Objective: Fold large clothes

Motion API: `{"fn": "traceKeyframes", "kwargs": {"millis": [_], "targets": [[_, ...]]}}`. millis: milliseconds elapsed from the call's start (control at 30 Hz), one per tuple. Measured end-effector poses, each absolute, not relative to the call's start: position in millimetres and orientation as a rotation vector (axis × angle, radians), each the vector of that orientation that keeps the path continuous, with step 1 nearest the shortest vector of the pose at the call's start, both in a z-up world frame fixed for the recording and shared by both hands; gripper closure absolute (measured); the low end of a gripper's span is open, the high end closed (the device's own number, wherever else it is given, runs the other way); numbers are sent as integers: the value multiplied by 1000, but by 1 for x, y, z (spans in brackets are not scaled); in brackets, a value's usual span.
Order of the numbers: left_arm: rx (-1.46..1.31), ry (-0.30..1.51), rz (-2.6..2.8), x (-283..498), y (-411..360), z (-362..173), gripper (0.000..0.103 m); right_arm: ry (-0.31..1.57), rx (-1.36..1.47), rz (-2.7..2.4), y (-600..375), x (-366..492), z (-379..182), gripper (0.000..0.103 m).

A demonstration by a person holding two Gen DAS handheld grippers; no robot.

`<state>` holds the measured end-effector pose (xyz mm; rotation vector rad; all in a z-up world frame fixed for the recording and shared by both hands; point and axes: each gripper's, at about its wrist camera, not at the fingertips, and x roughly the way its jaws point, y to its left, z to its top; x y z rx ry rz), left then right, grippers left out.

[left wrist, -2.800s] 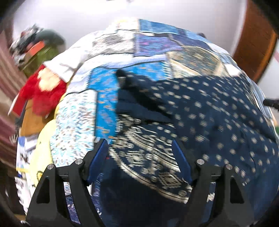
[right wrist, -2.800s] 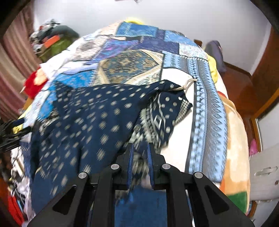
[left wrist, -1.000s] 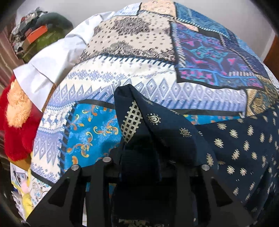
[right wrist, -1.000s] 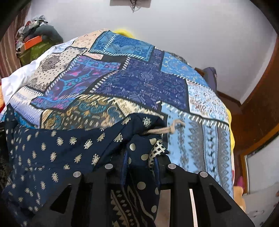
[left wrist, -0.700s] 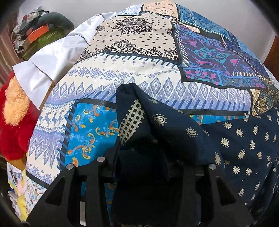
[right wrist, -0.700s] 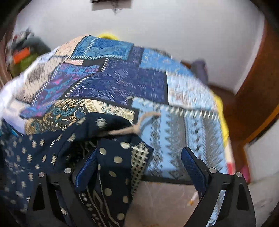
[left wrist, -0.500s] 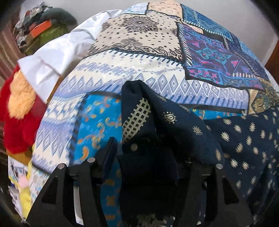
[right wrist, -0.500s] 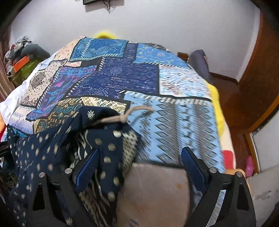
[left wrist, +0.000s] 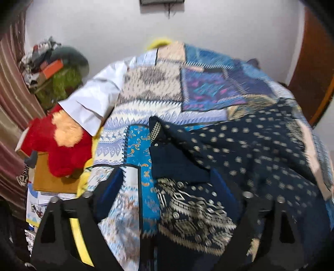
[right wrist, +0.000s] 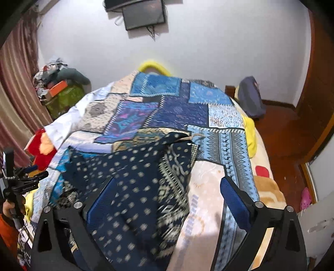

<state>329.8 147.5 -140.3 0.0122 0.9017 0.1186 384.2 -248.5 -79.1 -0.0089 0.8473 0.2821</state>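
Room: white-walled bedroom with a dark screen [right wrist: 144,15] hung on the far wall, striped curtains [right wrist: 14,87] at the left side and a wooden floor [right wrist: 286,129] on the right.
Bed: patchwork bedspread [right wrist: 177,110] in blues, purple and cream covers it, with a white sheet [left wrist: 94,100] showing along the left edge.
Garment: navy patterned garment [right wrist: 133,166] lies spread across the near half of the bed, its top edge folded up toward the middle; a drawstring pokes out at its far right corner.
Left tongs: left tongs [left wrist: 167,187] are opening wide above the garment's near left part, with no cloth pressed between the pads.
Right tongs: right tongs [right wrist: 167,200] are also opening, hovering over the garment's near right edge and gripping nothing.
Progress: one fold looks laid down and let go; the garment is still broad and rumpled, so more folds and some smoothing seem left.
Containers: orange box [right wrist: 56,88] sits in the heap of clutter beyond the bed's far left corner; its contents cannot be made out.
Beside the bed: red plush toy [left wrist: 56,146] rests against the left edge.
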Motion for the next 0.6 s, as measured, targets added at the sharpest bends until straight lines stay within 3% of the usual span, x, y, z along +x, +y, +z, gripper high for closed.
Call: {"fn": "traceKeyframes", "kwargs": {"millis": [133, 267, 600], "targets": [[19, 851, 92, 281, 138, -115, 0, 840, -7, 329, -242, 341, -65, 2], [6, 851, 80, 247, 136, -116, 0, 849, -12, 354, -234, 296, -65, 0], [-101, 1039, 103, 181, 155, -204, 0, 1033, 3, 410, -234, 217, -128, 0]]}}
